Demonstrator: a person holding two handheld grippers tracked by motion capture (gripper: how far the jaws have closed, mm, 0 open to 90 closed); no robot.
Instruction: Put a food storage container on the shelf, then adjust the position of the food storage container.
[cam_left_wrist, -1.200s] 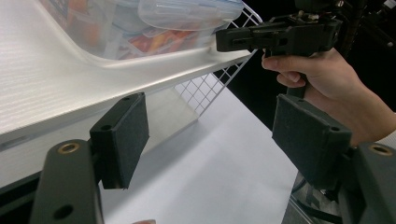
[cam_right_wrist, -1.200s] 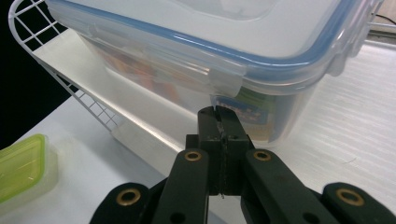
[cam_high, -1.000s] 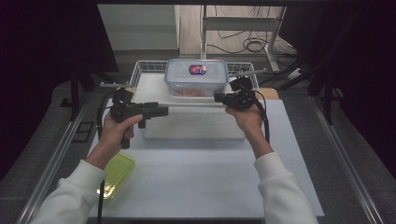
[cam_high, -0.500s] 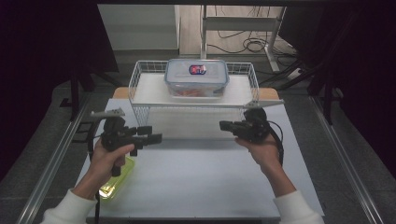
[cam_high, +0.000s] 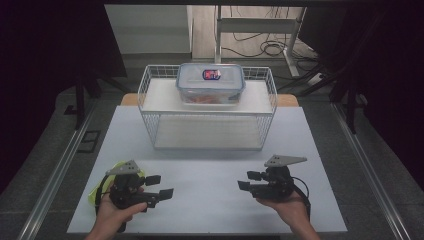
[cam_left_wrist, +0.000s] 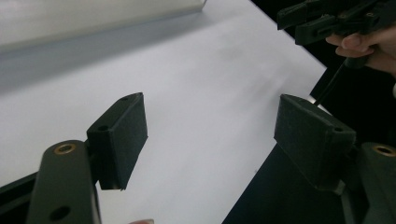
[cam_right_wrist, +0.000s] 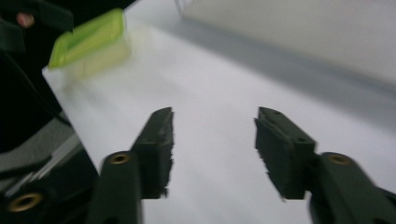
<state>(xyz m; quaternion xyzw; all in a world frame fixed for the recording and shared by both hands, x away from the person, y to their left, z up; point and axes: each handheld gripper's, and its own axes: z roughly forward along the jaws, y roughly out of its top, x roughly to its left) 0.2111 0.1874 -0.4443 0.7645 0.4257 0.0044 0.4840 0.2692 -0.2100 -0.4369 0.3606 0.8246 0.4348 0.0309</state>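
A clear lidded food box (cam_high: 210, 82) with a red and blue label stands on top of a white wire rack (cam_high: 150, 107) at the back of the white table (cam_high: 210, 170). My left gripper (cam_high: 161, 186) (cam_left_wrist: 210, 107) hovers low over the table's near left part, open, with nothing between its jaws. My right gripper (cam_high: 247, 180) (cam_right_wrist: 215, 116) is at the near right, pointing left. Its jaws have just been opening and stand apart over bare table. The left gripper view also catches the right gripper (cam_left_wrist: 327, 21) at its top right.
A green-lidded container (cam_high: 95, 192) (cam_right_wrist: 88, 42) lies at the table's near left corner, partly under my left hand. The rack has a lower shelf (cam_high: 207, 132) open to the front. Dark floor and metal rails flank the table.
Both hands have drawn back from the rack toward the near edge and come down. The right jaws went from shut to apart. The clear box stayed on the rack.
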